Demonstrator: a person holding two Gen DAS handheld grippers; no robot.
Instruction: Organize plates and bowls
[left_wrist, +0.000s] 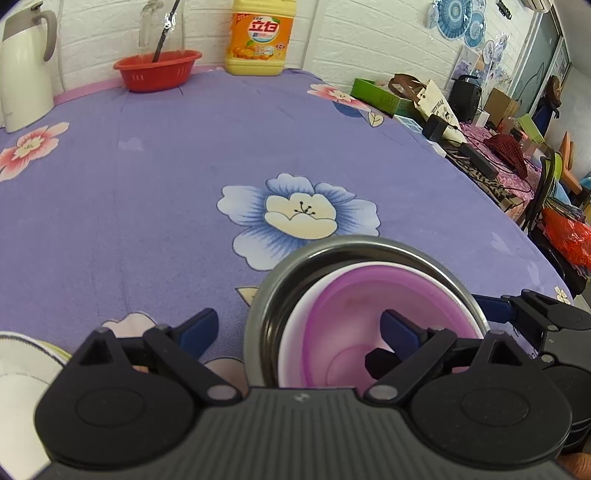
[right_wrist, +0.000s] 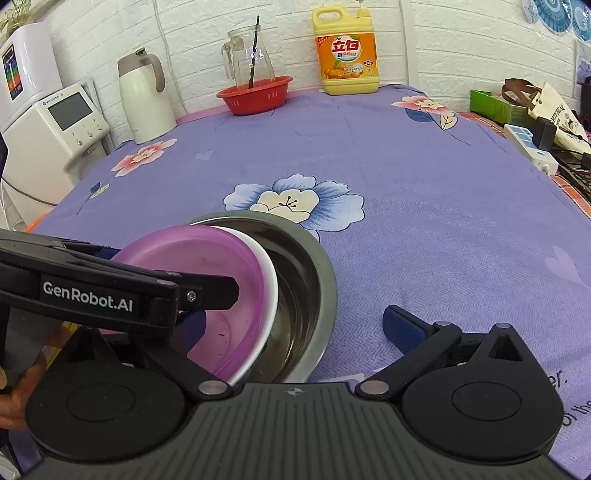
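Where the left gripper (left_wrist: 299, 326) reaches in, its fingers stand wide: the right-hand finger (left_wrist: 400, 326) sits down inside the pink bowl (left_wrist: 369, 295), the left-hand one (left_wrist: 199, 325) hangs outside over the cloth, so the near-left rims of both bowls lie between them. Contact with the bowl cannot be told. Right gripper (right_wrist: 295, 328) also wide, gripping nothing; one blue-padded finger (right_wrist: 402, 326) is over bare cloth just right of the steel bowl (right_wrist: 314, 280), the other mostly hidden behind the left gripper's arm and the bowls.

Writing: "GenRobot.AI" in white on the side of the left gripper (right_wrist: 122, 295), seen from the right wrist. Yellow detergent jug (right_wrist: 345, 55) carries an orange label with 2 large Chinese characters and pictured oranges. Partial black lettering on the cloth at the right edge, unreadable as a whole.

Pink bowl: translucent purple-pink plastic inside, white outer rim, tilted and nested in the larger, shiny steel bowl with its broad flat rim. Both sit near the front of the desk (right_wrist: 424, 184), on a purple flower-print cloth. At the far edge: red basket (right_wrist: 255, 94) holding a glass jug (right_wrist: 247, 59), cream thermos (right_wrist: 146, 99) to its left.
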